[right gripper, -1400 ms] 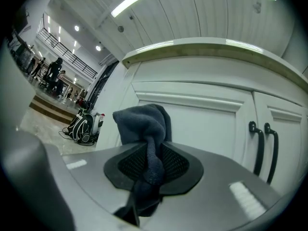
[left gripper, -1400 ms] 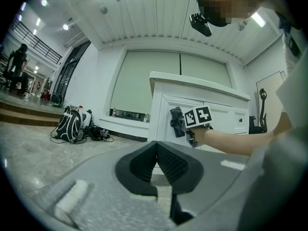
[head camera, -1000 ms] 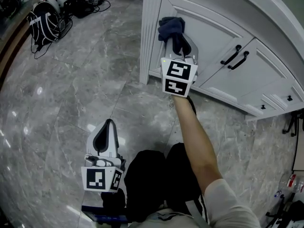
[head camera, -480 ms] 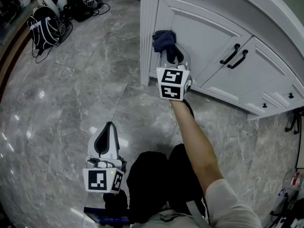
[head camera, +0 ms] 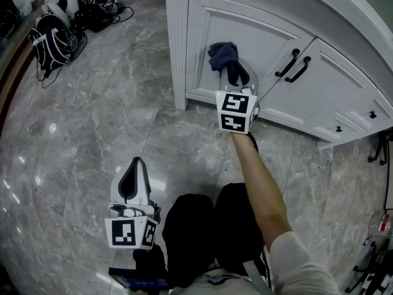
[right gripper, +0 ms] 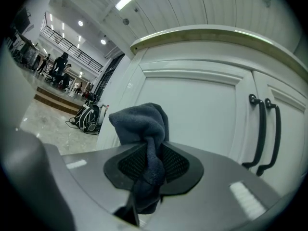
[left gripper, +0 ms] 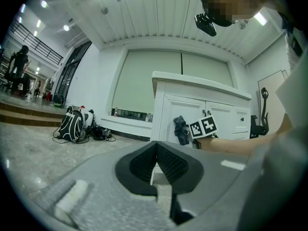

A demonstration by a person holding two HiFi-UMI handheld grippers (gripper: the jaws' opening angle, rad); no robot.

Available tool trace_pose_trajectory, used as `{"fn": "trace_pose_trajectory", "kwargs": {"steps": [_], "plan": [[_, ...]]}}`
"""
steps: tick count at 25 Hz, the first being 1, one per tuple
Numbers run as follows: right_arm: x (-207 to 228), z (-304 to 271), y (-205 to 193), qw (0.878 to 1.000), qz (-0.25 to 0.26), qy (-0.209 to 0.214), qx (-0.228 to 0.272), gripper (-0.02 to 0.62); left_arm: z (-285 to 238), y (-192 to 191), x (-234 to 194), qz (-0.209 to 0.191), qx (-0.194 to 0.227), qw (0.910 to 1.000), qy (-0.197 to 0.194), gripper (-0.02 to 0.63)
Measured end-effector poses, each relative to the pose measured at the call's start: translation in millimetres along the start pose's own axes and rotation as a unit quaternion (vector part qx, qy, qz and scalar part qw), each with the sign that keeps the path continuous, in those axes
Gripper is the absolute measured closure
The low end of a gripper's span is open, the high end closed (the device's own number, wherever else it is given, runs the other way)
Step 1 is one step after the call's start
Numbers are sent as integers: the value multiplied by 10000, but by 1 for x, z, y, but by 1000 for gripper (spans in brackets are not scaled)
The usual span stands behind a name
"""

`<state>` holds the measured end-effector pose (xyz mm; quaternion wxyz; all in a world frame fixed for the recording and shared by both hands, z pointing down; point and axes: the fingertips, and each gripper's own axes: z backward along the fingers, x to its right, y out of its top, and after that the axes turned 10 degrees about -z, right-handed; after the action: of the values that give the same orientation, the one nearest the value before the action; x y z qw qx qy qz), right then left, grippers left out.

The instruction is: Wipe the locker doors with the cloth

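A dark blue cloth (head camera: 226, 60) is bunched against the white locker door (head camera: 261, 32), low on its panel. My right gripper (head camera: 241, 78) is shut on the cloth (right gripper: 144, 134), whose folds stick out past the jaws toward the door (right gripper: 192, 114). My left gripper (head camera: 134, 180) hangs low over the floor at the lower left, away from the lockers, shut with nothing in it. In the left gripper view its jaws (left gripper: 157, 161) meet, and the cloth (left gripper: 180, 129) and lockers show beyond.
Black door handles (head camera: 292, 65) sit right of the cloth. A white corner post (head camera: 178, 48) stands at the locker's left end. A backpack (head camera: 49, 39) and cables lie on the grey marble floor (head camera: 92, 115) at the far left. My legs are below.
The right gripper with the cloth swept left across the door, then back to the right. The left gripper stayed where it was.
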<state>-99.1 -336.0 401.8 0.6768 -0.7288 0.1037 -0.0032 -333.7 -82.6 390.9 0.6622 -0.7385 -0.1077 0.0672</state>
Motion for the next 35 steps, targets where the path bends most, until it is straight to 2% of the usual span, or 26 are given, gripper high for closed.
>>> {"fn": "trace_pose_trajectory", "kwargs": {"steps": [9,15,23,35], "plan": [[70,27,-8,9985,4,-545,53,509,-8,0,20,-33,-35,9998,-187,604],[93,38,-13,9972,-40,-738,67,509,-10,3,29,-90,-32,9997,-226,604],[95,38,-26,9969,-55,-782,68,509,-12,1,34,-89,-70,9996,-270,604],[87,34,-80,9964,44,-747,-399,509,-12,-3,30,-41,-60,9997,-250,604]]}}
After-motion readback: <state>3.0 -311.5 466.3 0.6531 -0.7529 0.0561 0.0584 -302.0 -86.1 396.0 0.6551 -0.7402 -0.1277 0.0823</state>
